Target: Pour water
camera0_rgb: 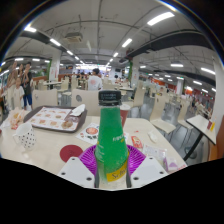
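A green plastic bottle (111, 140) with a green cap and a yellow label stands upright between my fingers. My gripper (112, 163) is shut on the bottle, its purple pads (90, 157) pressing the lower body from both sides. Just beyond the bottle, on the white table (45, 150), a small red-rimmed cup (92, 131) sits to the left. The bottle's base is hidden behind my fingers.
A dark red round coaster (70, 153) lies left of the fingers. A tray (55, 119) with food items sits at the back left, a patterned cup (27, 137) near it. People stand farther off among tables and chairs in a large hall.
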`<move>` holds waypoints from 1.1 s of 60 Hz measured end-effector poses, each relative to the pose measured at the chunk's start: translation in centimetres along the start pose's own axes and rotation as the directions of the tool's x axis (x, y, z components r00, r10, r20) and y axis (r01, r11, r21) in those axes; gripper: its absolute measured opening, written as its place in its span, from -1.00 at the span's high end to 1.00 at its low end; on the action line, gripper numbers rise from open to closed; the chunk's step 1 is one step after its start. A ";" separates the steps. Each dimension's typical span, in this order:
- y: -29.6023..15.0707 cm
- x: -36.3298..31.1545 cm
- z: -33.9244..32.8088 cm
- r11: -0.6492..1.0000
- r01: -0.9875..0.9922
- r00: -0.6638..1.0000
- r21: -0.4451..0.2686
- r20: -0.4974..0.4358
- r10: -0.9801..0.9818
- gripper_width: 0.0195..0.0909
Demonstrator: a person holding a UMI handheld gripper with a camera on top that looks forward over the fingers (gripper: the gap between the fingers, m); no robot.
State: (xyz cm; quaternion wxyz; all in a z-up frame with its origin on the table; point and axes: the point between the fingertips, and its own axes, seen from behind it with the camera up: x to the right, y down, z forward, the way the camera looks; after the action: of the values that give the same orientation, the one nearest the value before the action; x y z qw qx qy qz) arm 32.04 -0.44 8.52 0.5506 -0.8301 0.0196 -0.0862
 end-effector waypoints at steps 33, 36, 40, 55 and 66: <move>-13.7 -19.4 3.8 -0.319 0.928 -0.350 -0.192 -0.157 -0.924 0.57; -13.7 -20.1 3.9 -0.424 0.883 -0.456 -0.202 -0.153 -0.877 0.57; -13.7 -20.4 4.4 -0.505 0.833 -0.540 -0.226 -0.132 -0.832 0.57; -13.0 -19.9 4.4 -0.471 0.858 -0.499 -0.207 -0.117 -0.859 0.57; -14.6 -19.2 3.8 0.178 0.982 0.163 -0.068 -0.182 -0.970 0.56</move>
State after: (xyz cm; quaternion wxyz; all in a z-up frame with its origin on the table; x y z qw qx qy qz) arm 12.87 11.21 18.19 0.3897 -0.6191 -0.4689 -0.4950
